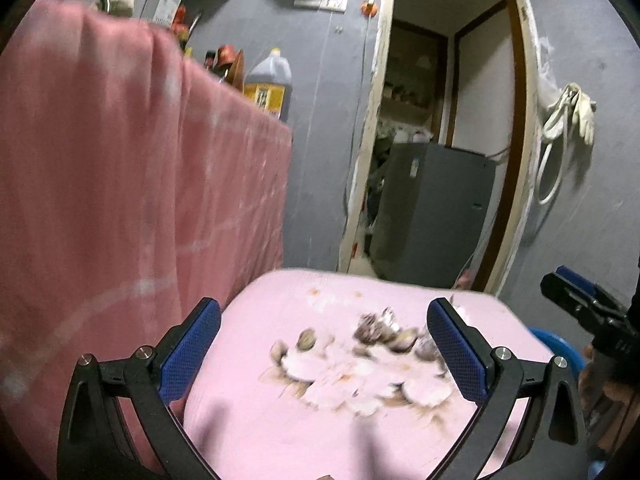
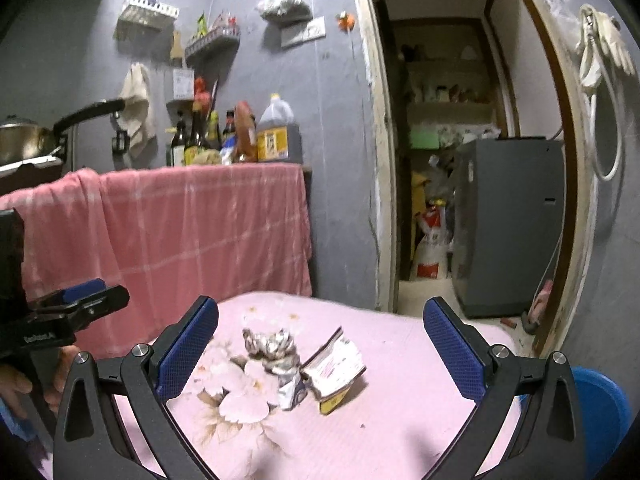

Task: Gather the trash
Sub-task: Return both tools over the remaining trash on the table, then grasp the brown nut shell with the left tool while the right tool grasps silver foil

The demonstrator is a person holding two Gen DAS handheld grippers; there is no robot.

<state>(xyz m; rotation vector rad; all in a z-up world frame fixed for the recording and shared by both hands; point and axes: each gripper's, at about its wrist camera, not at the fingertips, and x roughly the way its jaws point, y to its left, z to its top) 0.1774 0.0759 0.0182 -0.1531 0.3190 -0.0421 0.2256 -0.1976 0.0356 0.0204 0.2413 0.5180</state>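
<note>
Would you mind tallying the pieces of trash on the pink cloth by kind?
Crumpled foil wrapper: 1
Flattened paper carton: 1
Total: 2, lying side by side on the pink cloth.

My right gripper [image 2: 320, 332] is matt black plastic with bright metal screw heads; its fingers [image 2: 188, 344] carry blue pads of a fine woven-looking texture. Low in the frame, the pink cloth [image 2: 400, 420] under me looks soft and matt, printed with pale flowers. On it lies crumpled foil [image 2: 272, 346], shiny and creased, just beside a torn paper carton [image 2: 336, 364] with a printed face. At left centre hangs a pink checked cloth [image 2: 200, 224], matt and wrinkled. At lower right sits a blue bin [image 2: 600, 404] of smooth plastic.
</note>
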